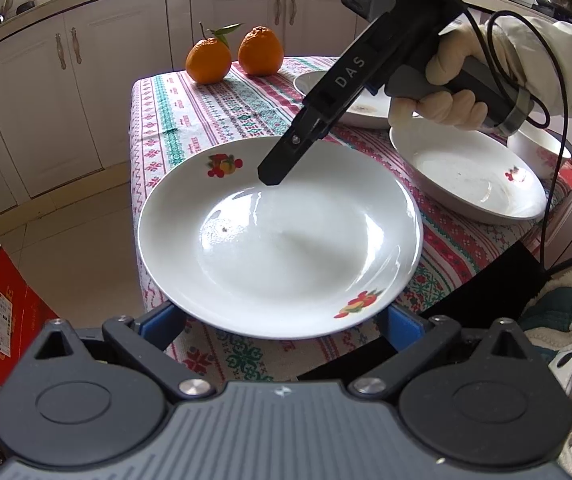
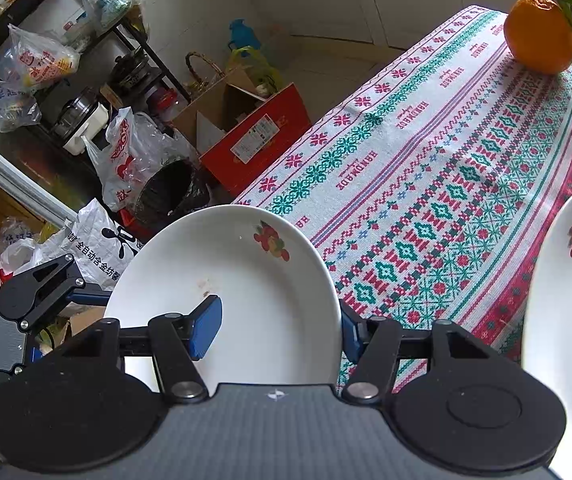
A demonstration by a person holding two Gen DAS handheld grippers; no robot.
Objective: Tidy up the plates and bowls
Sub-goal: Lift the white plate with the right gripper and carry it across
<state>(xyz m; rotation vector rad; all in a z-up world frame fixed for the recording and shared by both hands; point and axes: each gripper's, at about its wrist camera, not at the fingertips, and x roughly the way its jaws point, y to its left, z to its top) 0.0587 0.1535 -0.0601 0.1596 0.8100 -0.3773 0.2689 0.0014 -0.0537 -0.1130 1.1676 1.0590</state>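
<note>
A white plate with fruit prints (image 1: 281, 236) lies on the patterned tablecloth (image 1: 213, 108), its near part past the table's front edge. My left gripper (image 1: 281, 326) is open, its blue fingers wide under the plate's near rim. My right gripper (image 2: 275, 330) is open astride the plate's (image 2: 253, 280) far rim, one blue pad (image 2: 205, 328) above the plate's inside, the other outside. In the left wrist view its black finger (image 1: 277, 164) points down onto the plate.
A second white plate (image 1: 466, 178) lies to the right, another plate (image 1: 350, 100) behind it, a bowl (image 1: 542, 152) at the far right. Two oranges (image 1: 237, 56) sit at the table's back. A red box (image 2: 257, 132), bags and a basket crowd the floor left of the table.
</note>
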